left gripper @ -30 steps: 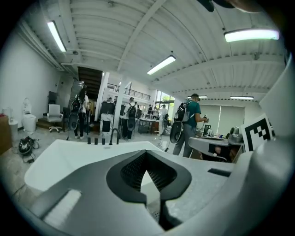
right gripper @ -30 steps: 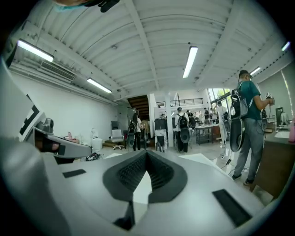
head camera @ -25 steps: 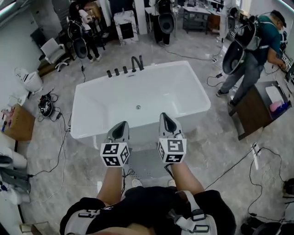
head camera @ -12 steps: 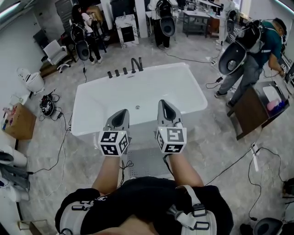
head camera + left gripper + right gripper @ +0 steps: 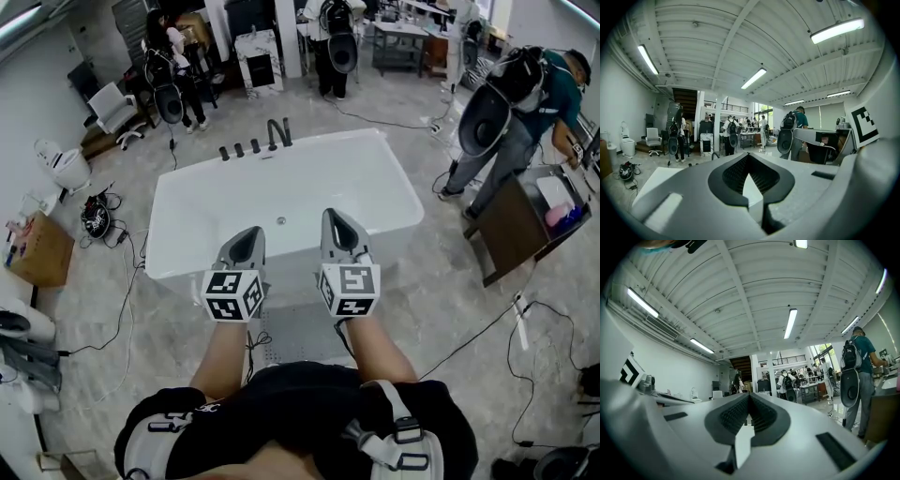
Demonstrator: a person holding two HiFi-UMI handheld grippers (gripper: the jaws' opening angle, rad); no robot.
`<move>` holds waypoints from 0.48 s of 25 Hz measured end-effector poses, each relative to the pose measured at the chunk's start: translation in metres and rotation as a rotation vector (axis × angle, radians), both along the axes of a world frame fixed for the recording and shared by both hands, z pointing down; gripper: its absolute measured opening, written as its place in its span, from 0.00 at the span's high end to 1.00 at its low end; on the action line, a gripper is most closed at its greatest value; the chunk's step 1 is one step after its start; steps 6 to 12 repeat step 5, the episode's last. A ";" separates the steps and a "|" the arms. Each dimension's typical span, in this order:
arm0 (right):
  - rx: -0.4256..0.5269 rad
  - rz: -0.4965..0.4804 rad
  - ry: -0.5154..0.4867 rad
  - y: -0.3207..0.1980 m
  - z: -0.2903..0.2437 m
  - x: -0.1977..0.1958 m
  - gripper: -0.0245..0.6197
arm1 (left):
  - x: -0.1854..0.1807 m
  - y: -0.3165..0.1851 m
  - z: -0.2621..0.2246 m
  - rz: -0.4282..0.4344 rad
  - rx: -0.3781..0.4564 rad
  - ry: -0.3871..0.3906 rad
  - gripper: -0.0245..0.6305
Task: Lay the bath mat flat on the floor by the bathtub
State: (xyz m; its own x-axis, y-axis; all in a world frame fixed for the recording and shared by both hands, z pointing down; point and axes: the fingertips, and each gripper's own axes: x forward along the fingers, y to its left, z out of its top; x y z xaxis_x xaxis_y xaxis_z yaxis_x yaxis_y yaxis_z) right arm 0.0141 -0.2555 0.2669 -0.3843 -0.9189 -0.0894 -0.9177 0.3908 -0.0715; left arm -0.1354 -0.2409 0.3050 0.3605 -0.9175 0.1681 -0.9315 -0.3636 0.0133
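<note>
The grey bath mat (image 5: 296, 330) lies flat on the floor against the near side of the white bathtub (image 5: 197, 211), partly hidden by my forearms. My left gripper (image 5: 249, 233) and right gripper (image 5: 332, 217) are held side by side above the tub's near rim, pointing across the tub. Both are shut with nothing between their jaws. In the left gripper view the closed left gripper (image 5: 749, 158) points level across the room, and in the right gripper view the right gripper (image 5: 750, 397) does the same. Neither touches the mat.
A black faucet (image 5: 278, 130) stands on the tub's far rim. Cables (image 5: 122, 309) trail over the floor on both sides. A brown table (image 5: 520, 220) with a person (image 5: 525, 103) bent over it is at the right. A cardboard box (image 5: 37, 248) and a toilet (image 5: 62, 164) are at the left.
Both grippers have lifted a little, still shut and empty. The mat stays on the floor. The person at the right has bent further toward the table.
</note>
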 end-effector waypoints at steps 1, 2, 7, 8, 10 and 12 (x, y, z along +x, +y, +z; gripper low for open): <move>0.001 -0.004 0.002 0.000 0.000 -0.001 0.95 | 0.001 0.000 0.000 0.001 0.001 -0.001 0.96; 0.001 -0.007 0.002 0.000 0.001 -0.001 0.95 | 0.002 -0.001 0.001 0.002 0.002 -0.002 0.96; 0.000 -0.014 0.001 0.000 0.002 -0.003 0.95 | 0.002 -0.002 0.002 0.004 0.000 -0.005 0.96; 0.000 -0.014 0.001 0.000 0.002 -0.003 0.95 | 0.002 -0.002 0.002 0.004 0.000 -0.005 0.96; 0.000 -0.014 0.001 0.000 0.002 -0.003 0.95 | 0.002 -0.002 0.002 0.004 0.000 -0.005 0.96; 0.000 -0.014 0.001 0.000 0.002 -0.003 0.95 | 0.002 -0.002 0.002 0.004 0.000 -0.005 0.96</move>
